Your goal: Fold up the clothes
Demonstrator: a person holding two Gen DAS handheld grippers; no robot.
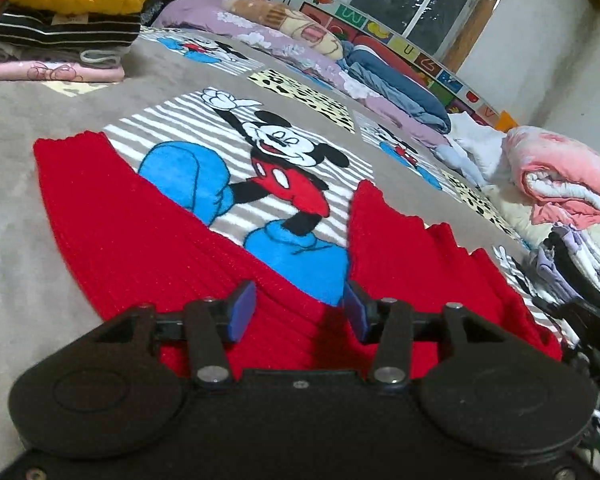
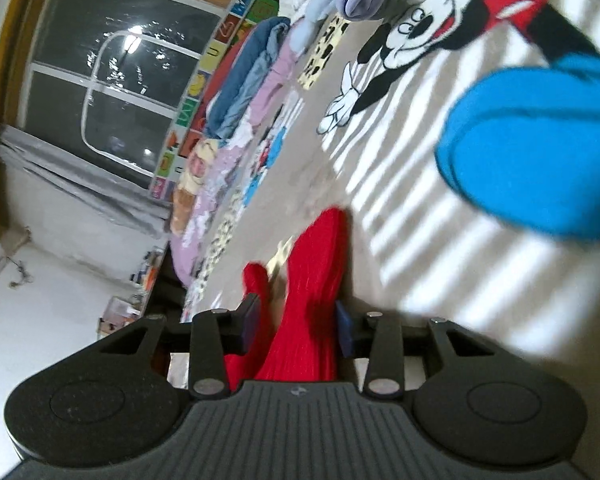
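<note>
Now red sweater (image 1: 148, 236) flat on blanket (image 1: 16, 184) (both grippers parted).

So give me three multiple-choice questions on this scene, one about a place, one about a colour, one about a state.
1. Where does the red sweater lie?
A. on the cartoon blanket
B. on the clothes stack
C. on the windowsill

2. What colour is the top garment on the clothes stack?
A. green
B. yellow
C. white

3. How are the left gripper jaws?
A. shut on cloth
B. open
C. out of view

Answers: 1 A, it spreads flat over the blanket. 2 B, a yellow knit tops the pile. 3 B, a clear gap shows between the pads.
</note>
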